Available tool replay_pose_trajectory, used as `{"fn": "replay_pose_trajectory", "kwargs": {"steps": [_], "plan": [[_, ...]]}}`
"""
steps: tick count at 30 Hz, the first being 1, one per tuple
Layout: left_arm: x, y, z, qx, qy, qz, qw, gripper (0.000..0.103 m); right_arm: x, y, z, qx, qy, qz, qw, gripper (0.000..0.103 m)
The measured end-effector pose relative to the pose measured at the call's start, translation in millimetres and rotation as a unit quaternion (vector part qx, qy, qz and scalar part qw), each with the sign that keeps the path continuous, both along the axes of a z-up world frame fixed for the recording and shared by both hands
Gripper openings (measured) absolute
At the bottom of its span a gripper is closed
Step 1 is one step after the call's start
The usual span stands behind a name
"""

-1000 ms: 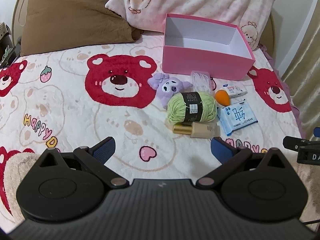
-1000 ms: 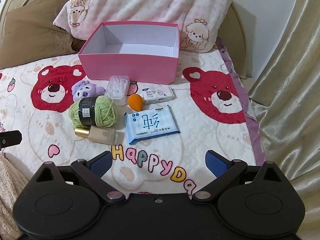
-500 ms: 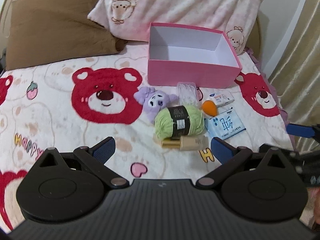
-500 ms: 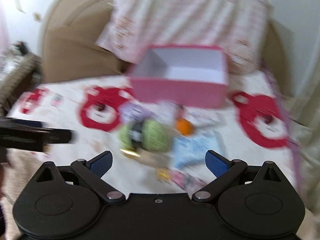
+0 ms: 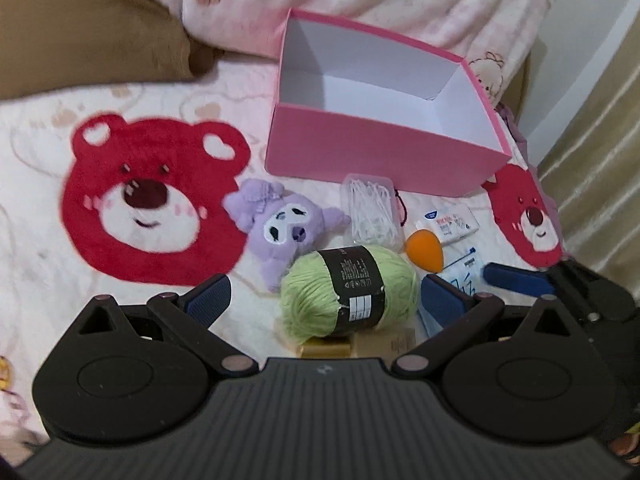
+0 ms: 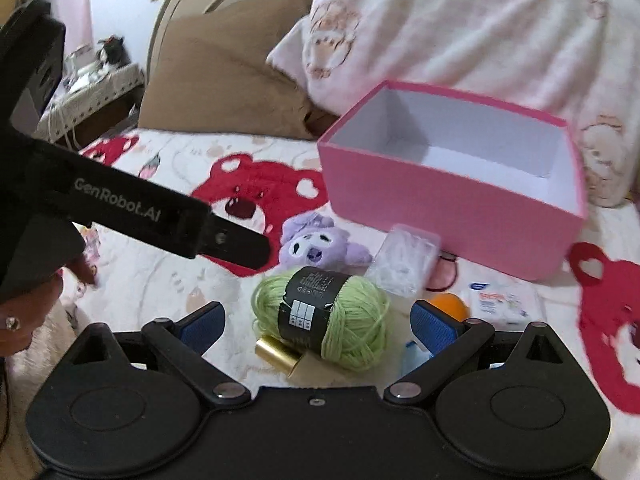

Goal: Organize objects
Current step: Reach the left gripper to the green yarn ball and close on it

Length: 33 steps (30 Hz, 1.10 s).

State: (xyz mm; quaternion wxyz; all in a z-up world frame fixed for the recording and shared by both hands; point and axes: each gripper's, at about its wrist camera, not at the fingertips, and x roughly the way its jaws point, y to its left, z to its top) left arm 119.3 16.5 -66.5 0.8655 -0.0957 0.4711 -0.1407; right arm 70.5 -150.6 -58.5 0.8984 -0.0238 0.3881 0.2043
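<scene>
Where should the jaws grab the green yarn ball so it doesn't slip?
Probably around the middle, across the black paper band on the green yarn ball. It lies on its side between the open jaws of the right gripper, so come from above and squeeze its soft sides.

**Soft indoor light, blur toward the edges**

Both views are evenly and fairly brightly lit, with only faint shadows under the things on the bed (image 5: 48,272). Fisheye bending curves the pink box (image 6: 452,204) and the pillows. Motion blur softens the right wrist view most (the small items beside the box smear). No strong glare shows.
</scene>
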Motion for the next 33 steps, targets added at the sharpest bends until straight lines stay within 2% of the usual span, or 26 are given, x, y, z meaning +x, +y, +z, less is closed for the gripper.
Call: {"fn": "replay_pose_trajectory", "kwargs": {"steps": [3, 7, 9, 12, 14, 16, 17, 18, 19, 22, 26, 30, 33], "plan": [[9, 4, -23, -0.017, 0.014, 0.012, 0.9997, 0.100, 13, 6, -19, -0.009, 0.012, 0.009, 1.000, 0.101], [15, 7, -51, -0.047, 0.033, 0.006, 0.9983, 0.099, 14, 6, -43, 0.001, 0.002, -0.019, 1.000, 0.101], [16, 6, -59, -0.044, 0.029, 0.008, 0.9986, 0.099, 17, 9, -56, -0.003, 0.013, -0.025, 1.000, 0.101], [16, 0, -67, -0.018, 0.022, 0.017, 0.9994, 0.099, 21, 14, -72, -0.015, 0.024, -0.011, 1.000, 0.101], [18, -1, -74, -0.030, 0.023, 0.012, 0.9992, 0.099, 26, 15, -79, -0.004, 0.034, -0.010, 0.999, 0.101], [17, -1, -78, -0.050, 0.013, 0.016, 0.9986, 0.090, 29, 14, -85, 0.004, 0.040, -0.018, 0.999, 0.098], [17, -1, -79, -0.059, 0.006, 0.009, 0.9982, 0.076, 30, 13, -87, 0.008, 0.042, -0.028, 0.999, 0.092], [16, -3, -79, -0.072, 0.000, -0.004, 0.9974, 0.062, 32, 11, -88, 0.014, 0.046, -0.038, 0.998, 0.088], [16, -5, -78, -0.088, -0.002, -0.019, 0.9959, 0.062, 31, 11, -87, 0.019, 0.048, -0.043, 0.998, 0.086], [13, -16, -74, -0.060, -0.017, -0.042, 0.9972, 0.062, 25, 14, -80, 0.021, 0.037, -0.043, 0.998, 0.081], [4, -17, -66, -0.062, -0.018, -0.053, 0.9965, 0.062, 16, 20, -73, -0.003, 0.016, -0.038, 0.999, 0.079], [3, -17, -42, -0.067, -0.012, -0.062, 0.9958, 0.062, 6, 22, -54, -0.014, -0.010, -0.042, 0.999, 0.078], [5, -17, -7, -0.059, -0.017, -0.077, 0.9951, 0.062, -1, 18, -27, -0.012, -0.038, -0.037, 0.999, 0.078]]}}
